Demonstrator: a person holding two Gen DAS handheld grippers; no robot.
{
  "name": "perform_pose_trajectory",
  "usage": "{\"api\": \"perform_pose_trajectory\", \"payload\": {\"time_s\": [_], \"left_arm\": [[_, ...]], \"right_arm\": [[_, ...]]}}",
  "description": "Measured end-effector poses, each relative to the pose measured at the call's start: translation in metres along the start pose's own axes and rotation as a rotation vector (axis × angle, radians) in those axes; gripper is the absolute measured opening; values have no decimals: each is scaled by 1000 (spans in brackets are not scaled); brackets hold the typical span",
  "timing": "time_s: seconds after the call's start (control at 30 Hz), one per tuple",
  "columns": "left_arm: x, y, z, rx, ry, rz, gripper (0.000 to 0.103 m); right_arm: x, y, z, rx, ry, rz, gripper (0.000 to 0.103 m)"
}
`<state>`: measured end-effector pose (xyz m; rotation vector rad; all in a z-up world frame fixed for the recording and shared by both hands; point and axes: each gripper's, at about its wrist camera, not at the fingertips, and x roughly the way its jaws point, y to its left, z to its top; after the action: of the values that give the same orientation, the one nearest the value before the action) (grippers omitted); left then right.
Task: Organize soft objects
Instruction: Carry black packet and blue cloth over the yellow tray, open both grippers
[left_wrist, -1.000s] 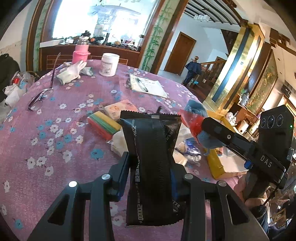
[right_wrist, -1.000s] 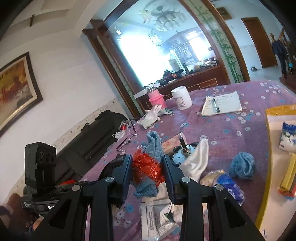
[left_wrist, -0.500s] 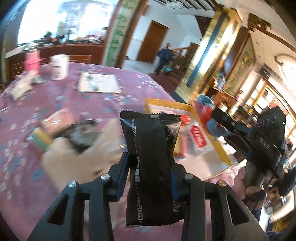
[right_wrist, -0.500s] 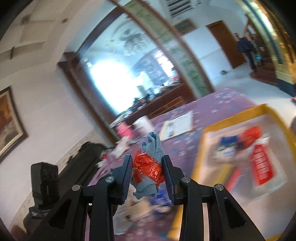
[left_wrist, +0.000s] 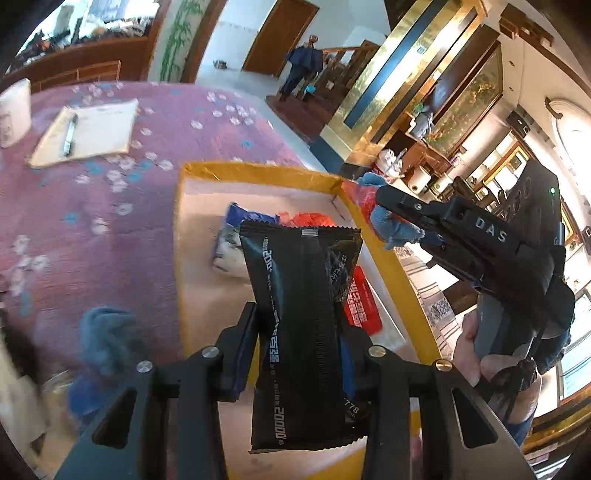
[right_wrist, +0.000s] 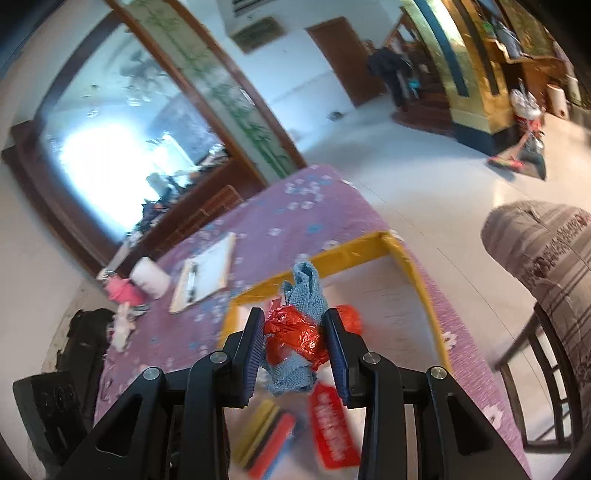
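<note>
My left hand-held gripper (left_wrist: 299, 343) is clamped on one black foil packet (left_wrist: 301, 332), upright between the pads, its top edge toward 12 o'clock. It hangs over the yellow-rimmed tray (left_wrist: 258, 171), which sits on the surface under a purple flowered cloth (left_wrist: 110, 221).

My right hand-held gripper (right_wrist: 297, 350) is clamped on one bundle: a blue cloth (right_wrist: 306, 288) wrapped with red crinkled plastic (right_wrist: 295, 334). In the left wrist view that gripper (left_wrist: 384, 206) comes in from 3 o'clock, just beyond the tray's right rim, with my hand (left_wrist: 471, 350) on its handle at 4 o'clock.

Count inside the tray, right wrist view:
- one red flat packet with white lettering (right_wrist: 332, 428), at 6 o'clock
- one stack of yellow and red strips (right_wrist: 266, 439), at 7 o'clock, blurred
- one orange-red item (right_wrist: 351, 317), partly hidden behind the right finger

The left wrist view adds one blue-and-white packet (left_wrist: 231, 243) in the tray at 11 o'clock from the black packet.

Count outside the tray, on the cloth:
- one notepad (left_wrist: 88, 133) with one pen (left_wrist: 70, 134) lying on it, at 10 o'clock
- one white jar (right_wrist: 151, 282) and one pink container (right_wrist: 122, 291), side by side
- one loose blue cloth (left_wrist: 107, 339) at 8 o'clock, well left of the tray, blurred

One person (left_wrist: 301, 70) stands at a far doorway.
</note>
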<state>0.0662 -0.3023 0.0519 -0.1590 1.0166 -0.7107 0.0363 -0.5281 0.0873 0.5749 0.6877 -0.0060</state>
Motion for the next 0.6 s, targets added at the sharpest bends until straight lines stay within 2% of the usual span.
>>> {"api": "perform_pose_trajectory", "payload": {"time_s": [0.17, 0.43, 0.47, 0.53, 0.6], "left_arm": [[25, -4, 0, -5, 41, -6, 36], [31, -9, -3, 18, 31, -26, 39], [30, -10, -3, 19, 24, -31, 41], [26, -10, -4, 24, -1, -39, 57], [24, -10, -3, 28, -13, -54, 65]], "right_arm": [[17, -20, -2, 41, 46, -12, 36], [32, -19, -7, 41, 48, -50, 37], [33, -20, -7, 43, 49, -53, 37], [34, -21, -8, 44, 49, -64, 37], [32, -21, -8, 40, 43, -59, 38]]}}
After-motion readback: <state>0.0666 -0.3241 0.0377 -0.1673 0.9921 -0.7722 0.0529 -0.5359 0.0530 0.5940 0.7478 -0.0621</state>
